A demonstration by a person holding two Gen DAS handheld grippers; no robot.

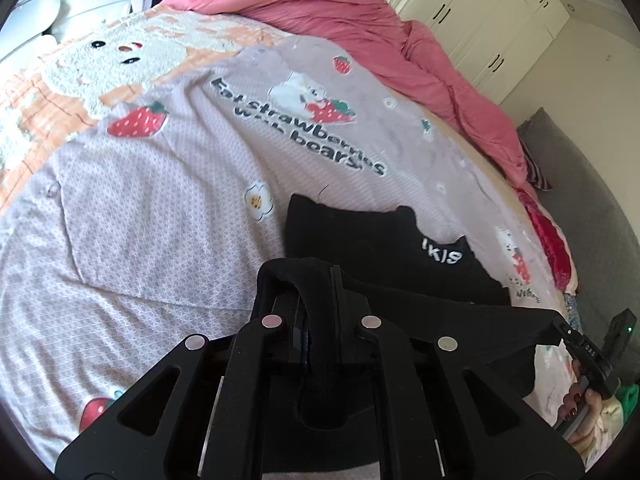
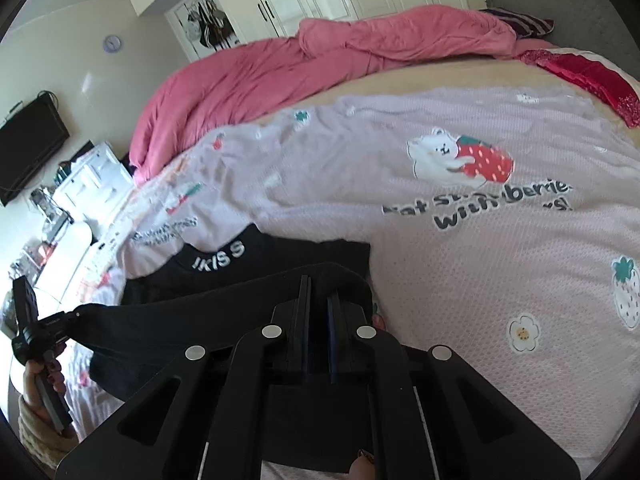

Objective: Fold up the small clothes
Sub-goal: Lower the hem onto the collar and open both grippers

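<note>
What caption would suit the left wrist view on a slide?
Left gripper shut on a black garment, stretched toward the right gripper above a strawberry-print blanket.

Readable text:

- Bed sheet [image 1: 160,200], pale lilac, printed with bears and strawberries: dark lettering "Eat strawberries with bears!" in the left wrist view. The same slogan shows partly blurred in the right wrist view, where "with" and "berrie" are legible. A smaller print of the slogan near the sheet's edge is too blurred to read.
- Black garment [image 2: 248,264]: white letters on its band, "IKISS" or "IK/S S" in the right wrist view; only "K/S" shows in the left wrist view.
- Right tongs [image 1: 558,330], on the body: small white letters, apparently "DAS".
</note>
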